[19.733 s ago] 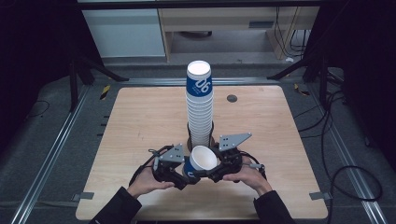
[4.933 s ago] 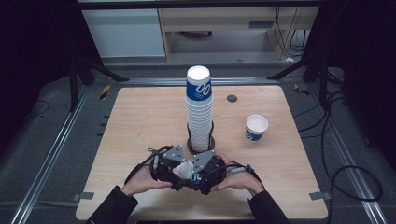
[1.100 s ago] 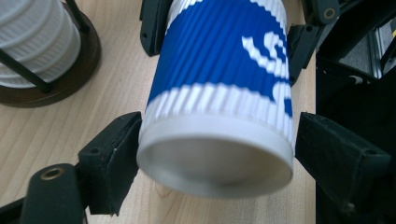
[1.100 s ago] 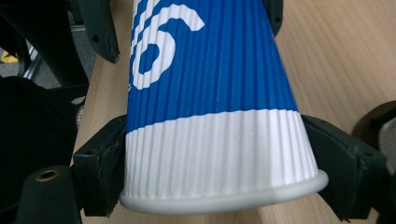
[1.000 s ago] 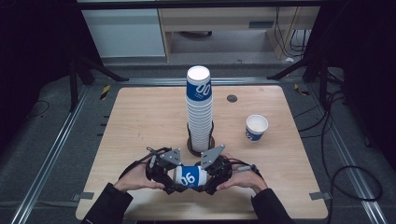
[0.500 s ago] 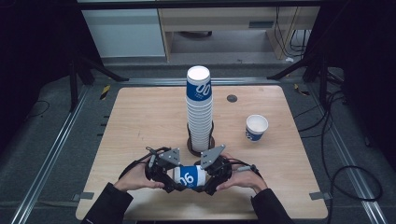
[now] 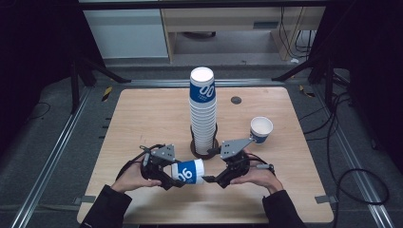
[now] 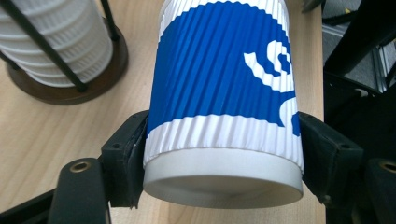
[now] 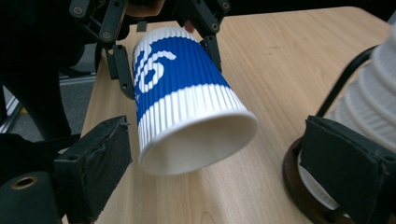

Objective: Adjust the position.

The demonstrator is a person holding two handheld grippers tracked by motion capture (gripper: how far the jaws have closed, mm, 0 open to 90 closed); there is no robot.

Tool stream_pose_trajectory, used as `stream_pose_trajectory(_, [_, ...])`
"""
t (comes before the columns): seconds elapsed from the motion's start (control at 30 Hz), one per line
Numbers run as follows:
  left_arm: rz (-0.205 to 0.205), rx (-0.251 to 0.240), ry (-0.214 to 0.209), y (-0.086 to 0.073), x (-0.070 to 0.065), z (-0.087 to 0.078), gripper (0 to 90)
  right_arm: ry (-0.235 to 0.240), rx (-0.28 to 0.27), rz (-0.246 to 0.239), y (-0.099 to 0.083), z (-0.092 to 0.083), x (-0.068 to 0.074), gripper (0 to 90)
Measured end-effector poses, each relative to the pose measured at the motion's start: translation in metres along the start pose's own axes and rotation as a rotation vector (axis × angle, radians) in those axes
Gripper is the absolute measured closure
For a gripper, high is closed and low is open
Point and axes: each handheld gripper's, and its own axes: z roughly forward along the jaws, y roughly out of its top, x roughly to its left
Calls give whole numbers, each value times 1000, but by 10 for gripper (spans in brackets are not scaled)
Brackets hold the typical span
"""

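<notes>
- Two grippers meet near the front edge of the table in the high view: the left gripper carries a blue-and-white paper cup lying on its side, mouth toward the right gripper, whose jaws have just been opening and stand released beside the rim, pads apart from it. A tall stack of cups rises just behind, and a lone upright cup sits well off to the right.
- Left gripper view: the jaws are clenched on the cup's base end, one pad on each side of the ribbed wall close to the bottom rim, with the cup pointing away along them.
- Right gripper view: the open mouth of the cup sits between and beyond the spread pads, touching neither.
- Risk, as I judge it: the hold sits right at the cup's end, so the thin wall could buckle or the cup could droop and slip out; swinging it wide could knock the stack's holder nearby.
</notes>
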Motion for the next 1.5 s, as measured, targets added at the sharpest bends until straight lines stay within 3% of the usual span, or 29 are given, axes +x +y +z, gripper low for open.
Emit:
stream_pose_trajectory(0.17, [-7,-47,19,-1,2,-9,260,-15,-26,24,-2,-11,-4,88])
stream_pose_trajectory(0.23, [-16,-96,22,-1,3,-15,261,-17,-36,30,-2,-13,-5,88])
stream_pose_trajectory(0.4, [-15,-165,30,0,1,-23,261,1,-53,43,-2,-15,-6,85])
stream_pose_trajectory(0.53, [-5,-215,4,3,-3,-24,260,35,-57,46,-2,-11,-4,84])
stream_pose_trajectory(0.83, [50,-212,-34,11,-14,-16,261,123,-83,48,0,-3,3,81])
stream_pose_trajectory(1.23, [73,-189,-66,16,-20,-4,262,185,-104,57,-1,5,6,133])
stream_pose_trajectory(1.5, [58,-185,-69,16,-20,-3,261,192,-102,70,-3,5,5,154])
